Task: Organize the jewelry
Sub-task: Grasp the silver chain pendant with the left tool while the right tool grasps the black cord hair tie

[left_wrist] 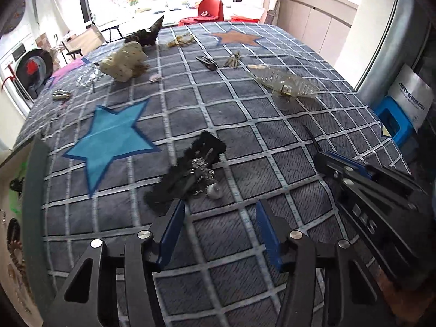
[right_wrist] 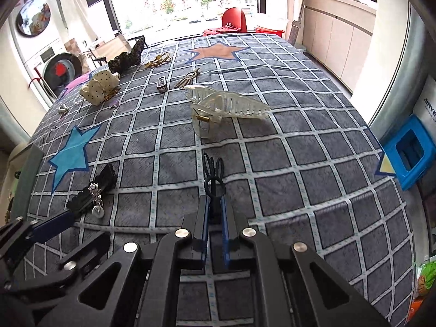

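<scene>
One black hair clip [right_wrist: 214,181] clamped in right gripper [right_wrist: 215,212], tip protruding forward.

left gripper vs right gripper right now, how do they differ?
The left gripper is open and empty; the right gripper is shut on a black hair clip. The left points at the black lace hair accessory lying on the checked cloth; the right points toward the clear claw clip. Both have blue pads.
</scene>
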